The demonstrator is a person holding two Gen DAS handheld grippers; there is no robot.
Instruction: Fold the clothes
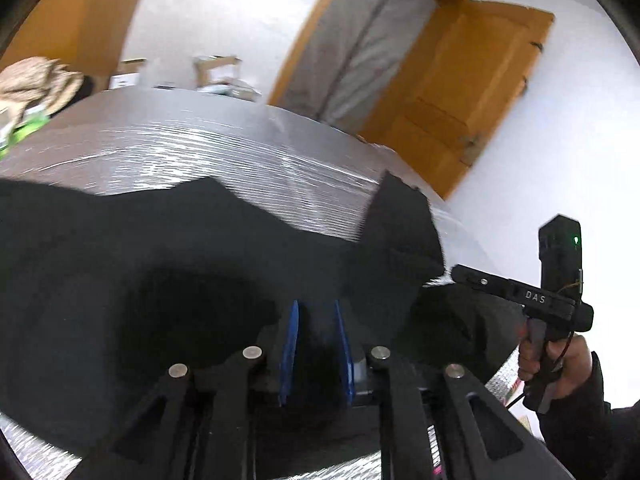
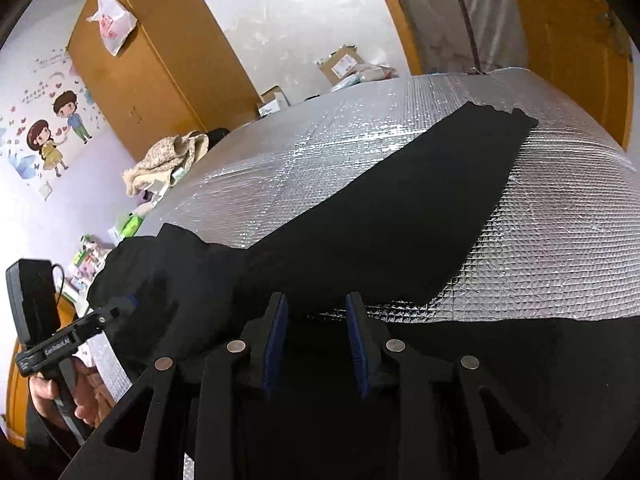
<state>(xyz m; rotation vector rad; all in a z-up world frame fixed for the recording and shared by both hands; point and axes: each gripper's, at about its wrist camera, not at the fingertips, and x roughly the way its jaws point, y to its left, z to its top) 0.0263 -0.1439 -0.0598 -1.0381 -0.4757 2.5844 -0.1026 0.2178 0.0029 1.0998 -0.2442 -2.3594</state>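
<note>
A black garment [image 1: 160, 260] lies spread on a silver foil mat [image 1: 180, 144], and one long part [image 2: 400, 200] reaches toward the mat's far right corner. In its own view my left gripper [image 1: 319, 344] stands over the cloth, its blue pads apart and dark fabric showing behind the gap. From the right wrist view its tip [image 2: 116, 312] sits against a bunched-up mound of the cloth. My right gripper [image 2: 316, 340] is open above the garment's near edge, and a strip of mat shows between its pads. A hand [image 1: 560, 360] holds it at the right.
A beige cloth pile [image 2: 168, 156] and small packets crowd the mat's left side. Cardboard boxes [image 2: 340, 64] stand behind the far edge, beside a wooden wardrobe [image 2: 152, 60]. An open wooden door [image 1: 460, 92] is at the right. The mat's right half [image 2: 560, 220] is bare foil.
</note>
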